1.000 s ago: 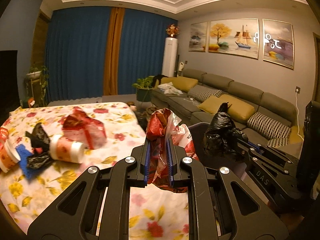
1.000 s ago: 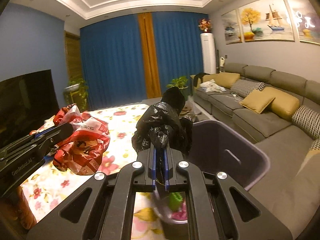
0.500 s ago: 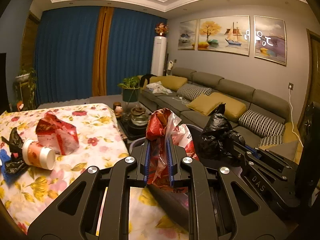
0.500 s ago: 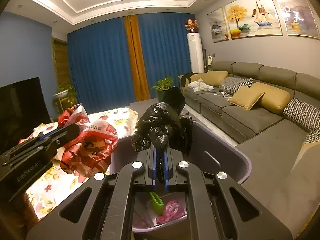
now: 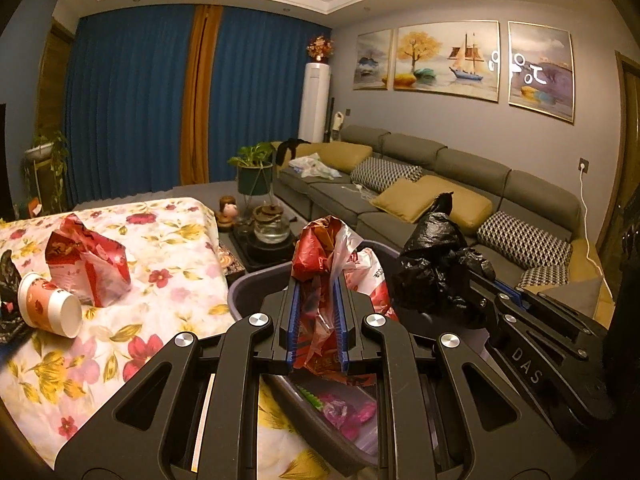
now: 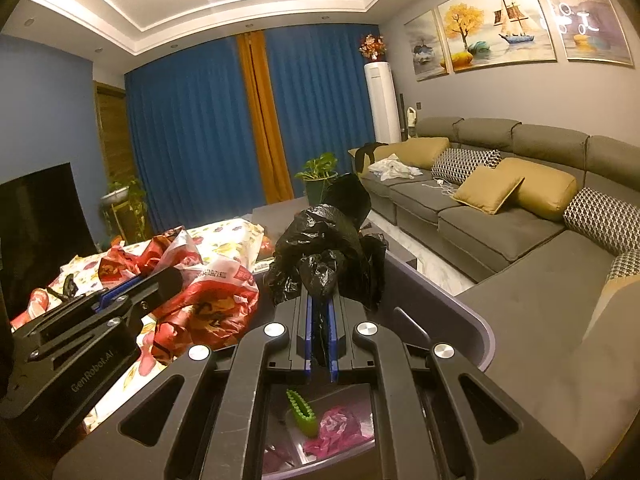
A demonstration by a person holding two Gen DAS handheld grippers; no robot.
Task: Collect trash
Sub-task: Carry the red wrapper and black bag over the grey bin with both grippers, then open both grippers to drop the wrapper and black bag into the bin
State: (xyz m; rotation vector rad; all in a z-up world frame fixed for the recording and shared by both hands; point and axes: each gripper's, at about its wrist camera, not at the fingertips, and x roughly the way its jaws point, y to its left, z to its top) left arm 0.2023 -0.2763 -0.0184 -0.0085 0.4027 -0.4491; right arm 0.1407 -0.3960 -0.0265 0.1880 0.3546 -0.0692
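Observation:
My left gripper [image 5: 317, 284] is shut on a crumpled red and white plastic bag [image 5: 320, 254] and holds it over the near rim of a grey bin [image 5: 256, 284]. To its right my right gripper [image 6: 319, 300] is shut on a black plastic bag [image 6: 320, 240], held above the same grey bin [image 6: 472, 320]. Inside the bin lie a green toothed piece [image 6: 302, 412] and pink wrapping [image 6: 340, 428]. The right wrist view shows the left gripper [image 6: 132, 284] with the red bag [image 6: 208, 304] at left.
On the floral tablecloth [image 5: 168, 248] at left lie a tipped paper cup [image 5: 50, 310], a red carton-like bag [image 5: 88, 260] and black scraps [image 5: 8, 280]. Behind the bin stand a tea tray with a glass pot [image 5: 272, 228], a potted plant [image 5: 254, 172] and a long grey sofa [image 5: 440, 184].
My left gripper has swung right with the red bag, from over the tablecloth to over the bin. The right gripper, holding the black bag, edged further over the bin.

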